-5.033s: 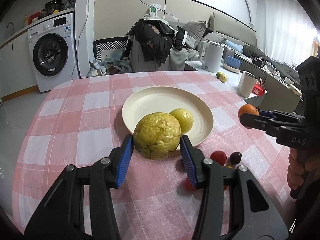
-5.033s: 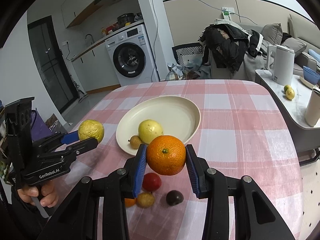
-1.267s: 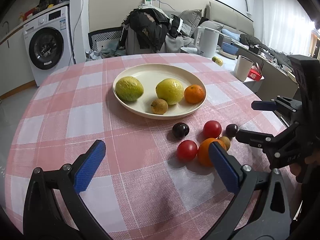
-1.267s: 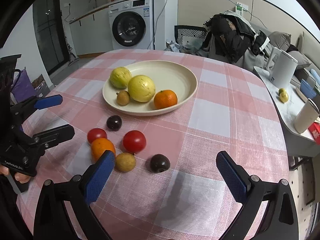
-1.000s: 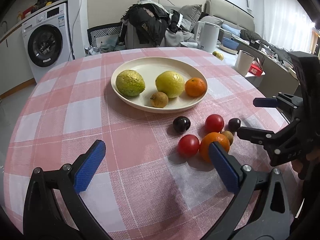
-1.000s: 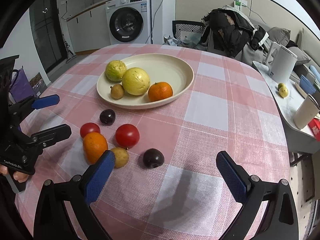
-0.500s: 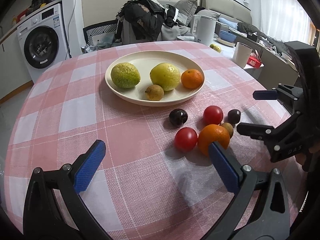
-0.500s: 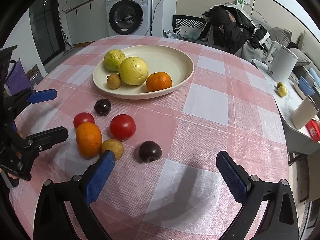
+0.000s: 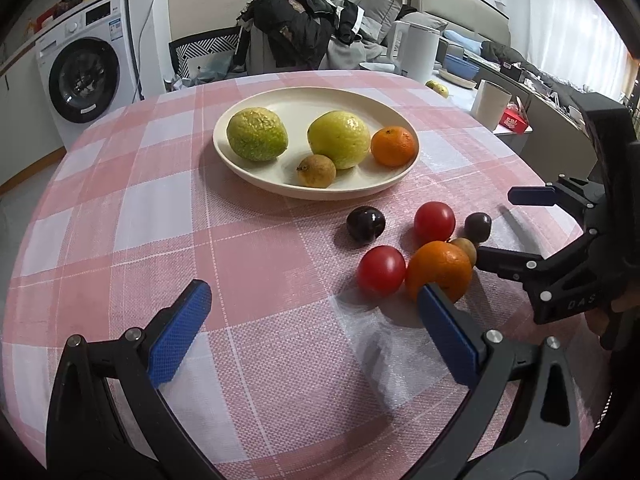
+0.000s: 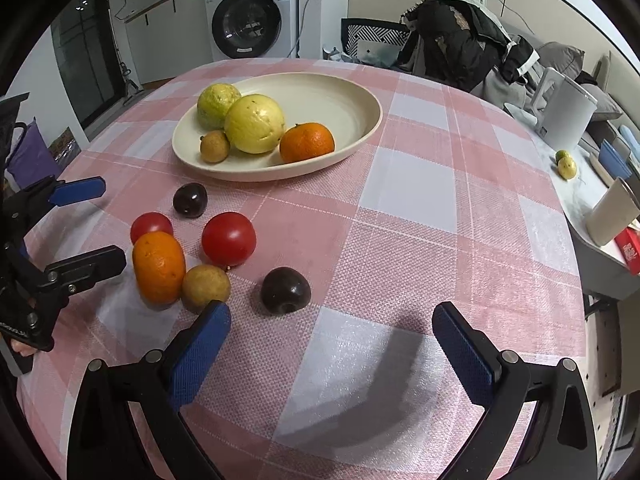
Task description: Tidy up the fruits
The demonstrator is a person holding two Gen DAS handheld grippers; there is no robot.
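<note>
A cream plate holds a wrinkled green fruit, a yellow-green fruit, a mandarin and a small brown fruit. Loose on the checked cloth in front of it lie an orange, two red tomatoes, two dark plums and another small brown fruit. My left gripper is open, its right pad just in front of the orange. My right gripper is open too, with a dark plum just ahead of its fingers. Neither holds anything.
The round table carries a pink and white checked cloth. Beyond its right edge a side counter holds a white kettle, a paper cup and small fruits. A washing machine and a clothes-piled chair stand behind.
Five seconds ago the left gripper held the wrinkled green fruit and the right held the mandarin; both now lie in the plate. Over the last second both open grippers drifted closer to the loose fruits.
</note>
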